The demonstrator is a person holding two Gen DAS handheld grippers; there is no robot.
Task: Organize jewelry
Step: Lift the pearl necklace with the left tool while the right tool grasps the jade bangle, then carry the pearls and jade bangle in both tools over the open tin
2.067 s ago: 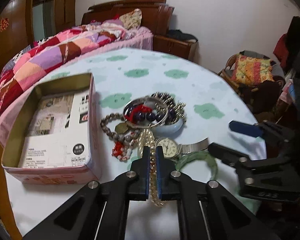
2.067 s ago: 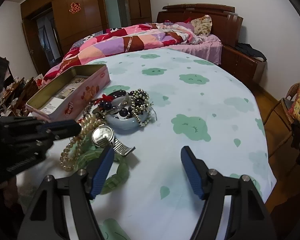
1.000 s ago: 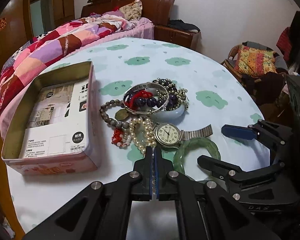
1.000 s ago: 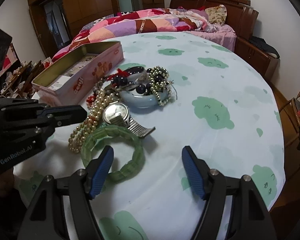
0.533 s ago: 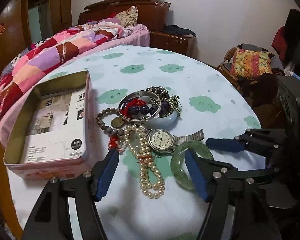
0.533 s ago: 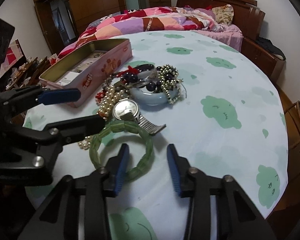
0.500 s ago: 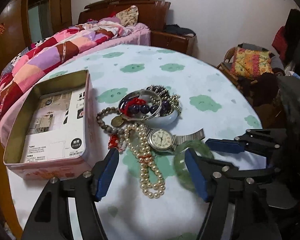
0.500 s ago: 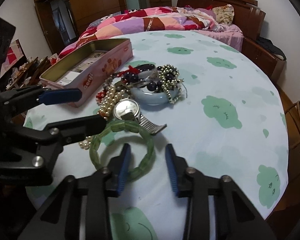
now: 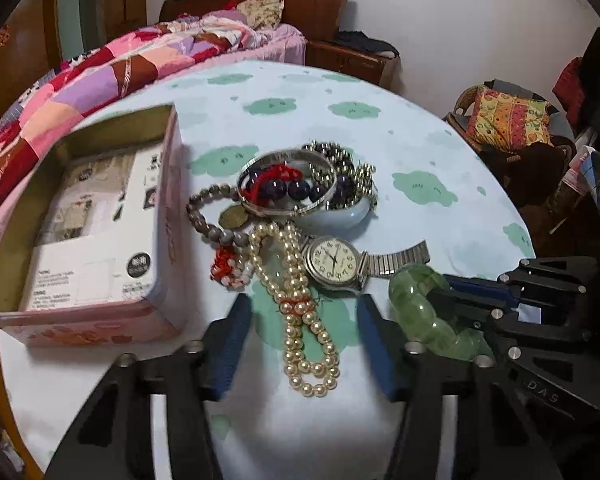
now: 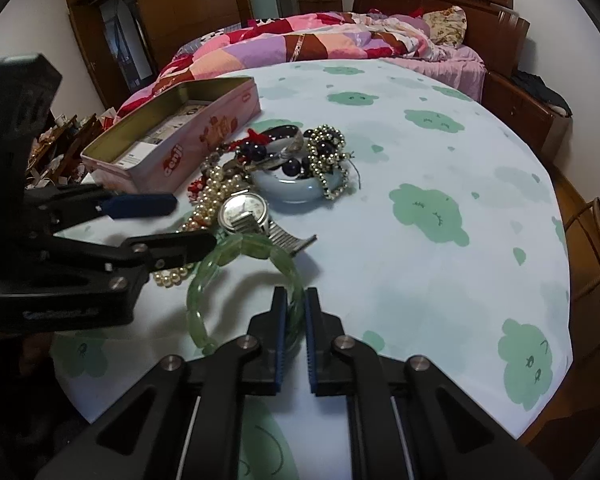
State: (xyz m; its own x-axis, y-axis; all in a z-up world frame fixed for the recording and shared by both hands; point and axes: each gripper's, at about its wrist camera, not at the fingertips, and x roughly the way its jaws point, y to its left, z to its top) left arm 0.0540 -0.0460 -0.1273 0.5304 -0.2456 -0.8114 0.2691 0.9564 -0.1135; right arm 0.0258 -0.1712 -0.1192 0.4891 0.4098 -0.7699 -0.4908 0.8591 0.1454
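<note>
Gripping the green bangle (image 10: 236,276) w/ our right gripper (image 10: 296,312), we see translucent pale-green segmented stone, glossy, its near rim pinched btwn the blue pads; it sits at the near edge of the jewelry pile on the table (image 10: 440,280), beside the watch (image 10: 246,210). In the left view the bangle (image 9: 424,312) looks tilted up off the cloth. Our left gripper (image 9: 304,332) hangs low over the pearl necklace (image 9: 300,312), jaws wide apart, straddling the strand, holding nothing. Pink tin box (image 9: 80,240) lies left of the pile.
</note>
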